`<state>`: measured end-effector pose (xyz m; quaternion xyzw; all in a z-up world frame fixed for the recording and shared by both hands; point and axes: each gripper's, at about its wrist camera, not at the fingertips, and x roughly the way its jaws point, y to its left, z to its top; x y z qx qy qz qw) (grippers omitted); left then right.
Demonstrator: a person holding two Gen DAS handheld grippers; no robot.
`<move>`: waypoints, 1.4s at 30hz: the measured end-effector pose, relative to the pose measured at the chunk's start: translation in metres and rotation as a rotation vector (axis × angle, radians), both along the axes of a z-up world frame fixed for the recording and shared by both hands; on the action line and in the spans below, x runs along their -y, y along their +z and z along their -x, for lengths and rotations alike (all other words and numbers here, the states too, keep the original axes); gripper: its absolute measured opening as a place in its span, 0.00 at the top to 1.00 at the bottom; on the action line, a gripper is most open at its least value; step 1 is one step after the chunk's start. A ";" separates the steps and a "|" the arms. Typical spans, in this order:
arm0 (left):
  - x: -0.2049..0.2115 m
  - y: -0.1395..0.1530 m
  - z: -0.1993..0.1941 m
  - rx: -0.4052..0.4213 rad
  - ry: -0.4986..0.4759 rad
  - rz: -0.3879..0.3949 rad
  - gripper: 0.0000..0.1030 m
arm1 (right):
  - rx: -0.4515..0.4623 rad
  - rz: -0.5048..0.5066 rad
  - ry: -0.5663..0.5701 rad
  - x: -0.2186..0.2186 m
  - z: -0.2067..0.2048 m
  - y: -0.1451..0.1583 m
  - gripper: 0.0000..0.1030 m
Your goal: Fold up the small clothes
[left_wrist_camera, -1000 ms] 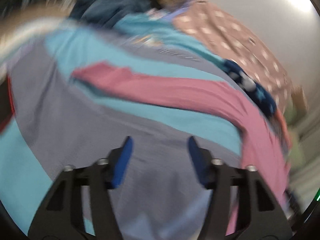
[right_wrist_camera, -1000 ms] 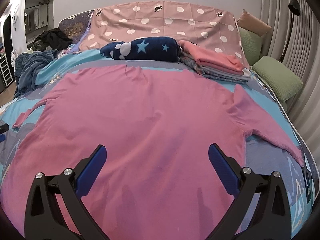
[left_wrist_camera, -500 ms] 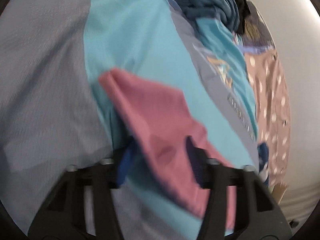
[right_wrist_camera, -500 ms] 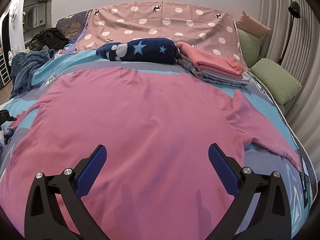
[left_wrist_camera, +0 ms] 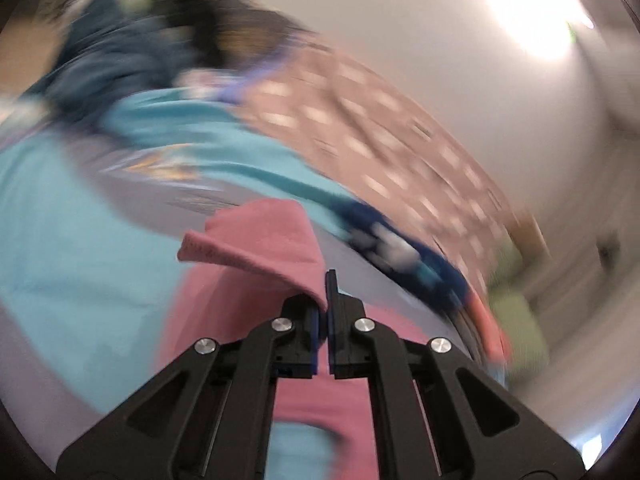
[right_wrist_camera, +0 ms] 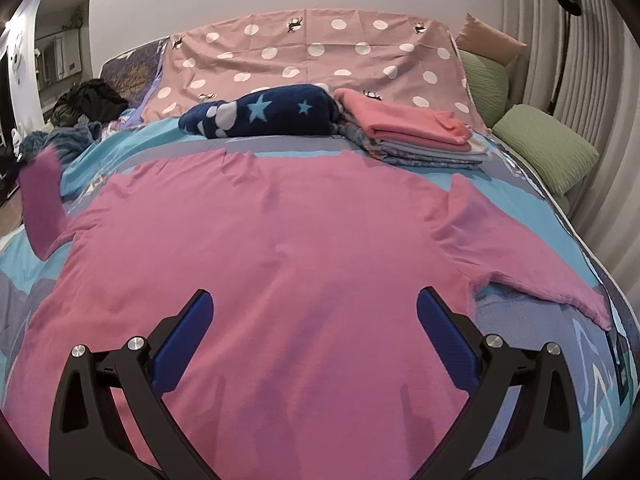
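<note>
A pink long-sleeved shirt [right_wrist_camera: 280, 248] lies spread flat on the bed, neck toward the pillows. Its left sleeve [right_wrist_camera: 42, 200] stands lifted off the cover at the left edge of the right wrist view; the gripper holding it is hidden there. In the blurred left wrist view my left gripper [left_wrist_camera: 325, 280] is shut on that sleeve's cuff [left_wrist_camera: 260, 240], which drapes over the left finger. The shirt's right sleeve [right_wrist_camera: 532, 260] lies flat on the bed. My right gripper [right_wrist_camera: 314, 312] hovers open above the shirt's lower middle, nothing between its fingers.
A folded stack of clothes [right_wrist_camera: 416, 136] and a navy star-patterned bundle [right_wrist_camera: 260, 118] lie by the polka-dot pillow [right_wrist_camera: 320, 60]. Green cushions [right_wrist_camera: 544, 148] sit at the right. Dark and blue clothes [right_wrist_camera: 80, 112] pile at the far left. The bedcover [right_wrist_camera: 520, 312] is blue and grey.
My left gripper closed on the pink sleeve cuff and lifted it off the bed, swinging up. The sleeve now stands raised at the left. The right gripper stayed nearly still and open.
</note>
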<state>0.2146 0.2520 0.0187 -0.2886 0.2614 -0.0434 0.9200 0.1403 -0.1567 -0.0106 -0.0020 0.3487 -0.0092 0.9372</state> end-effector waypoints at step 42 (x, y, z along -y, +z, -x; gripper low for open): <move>0.188 -0.099 -0.016 -0.144 -0.518 0.025 0.87 | -0.307 -0.319 0.454 -0.066 -0.146 0.030 0.98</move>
